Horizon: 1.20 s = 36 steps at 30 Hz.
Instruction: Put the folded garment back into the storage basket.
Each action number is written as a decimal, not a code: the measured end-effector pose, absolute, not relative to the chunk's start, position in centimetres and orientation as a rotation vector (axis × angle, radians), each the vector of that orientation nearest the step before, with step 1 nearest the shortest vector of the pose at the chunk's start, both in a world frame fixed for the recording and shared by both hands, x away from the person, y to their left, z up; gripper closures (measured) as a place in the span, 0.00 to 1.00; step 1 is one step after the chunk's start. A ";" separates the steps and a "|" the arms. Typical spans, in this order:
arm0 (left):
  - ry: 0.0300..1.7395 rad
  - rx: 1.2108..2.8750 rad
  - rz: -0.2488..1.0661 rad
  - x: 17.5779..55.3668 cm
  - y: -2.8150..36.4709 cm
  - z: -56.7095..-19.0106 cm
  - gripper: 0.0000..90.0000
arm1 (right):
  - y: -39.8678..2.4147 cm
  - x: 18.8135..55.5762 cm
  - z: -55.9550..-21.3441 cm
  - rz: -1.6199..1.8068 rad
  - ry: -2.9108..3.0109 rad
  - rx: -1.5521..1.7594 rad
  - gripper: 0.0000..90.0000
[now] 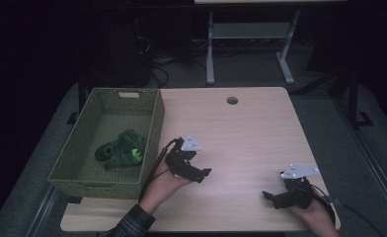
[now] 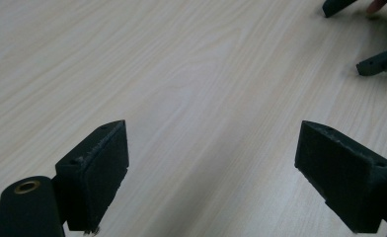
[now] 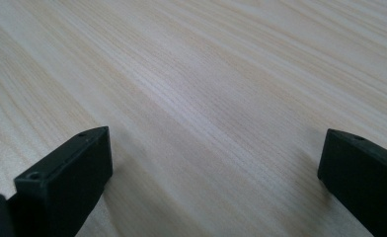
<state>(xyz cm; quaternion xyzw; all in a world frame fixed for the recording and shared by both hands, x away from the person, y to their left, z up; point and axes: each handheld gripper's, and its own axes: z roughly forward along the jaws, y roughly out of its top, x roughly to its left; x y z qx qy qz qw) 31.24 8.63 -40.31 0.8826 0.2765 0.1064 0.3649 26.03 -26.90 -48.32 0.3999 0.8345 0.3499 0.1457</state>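
Both grippers — left (image 1: 206,172), right (image 1: 266,195) — rested on the bare table (image 1: 246,133), jaws wide apart, holding nothing. The green toy (image 1: 121,149) lay in the basket (image 1: 153,132) — nothing left to lift, so staying clear seemed best.

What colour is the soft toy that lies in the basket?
Green; the soft toy has a brighter green patch. It shows best in the high view, inside the basket.
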 end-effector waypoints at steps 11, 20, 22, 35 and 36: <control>0.694 2.266 0.314 30.5 9.0 -43.4 0.14 | -26.9 26.0 -48.3 1.008 2.404 1.151 0.00; 0.709 2.285 0.325 30.4 9.6 -45.9 0.14 | -26.9 26.0 -48.3 1.009 2.404 1.149 0.00; 0.711 2.281 0.333 30.4 9.7 -46.1 0.14 | -26.9 26.0 -48.3 1.009 2.404 1.148 0.00; 0.713 2.289 0.318 30.5 9.8 -47.5 0.14 | -26.9 26.0 -48.3 1.009 2.405 1.150 0.00; 0.717 2.271 0.301 30.5 9.9 -47.6 0.14 | -26.9 26.0 -48.3 1.008 2.405 1.150 0.00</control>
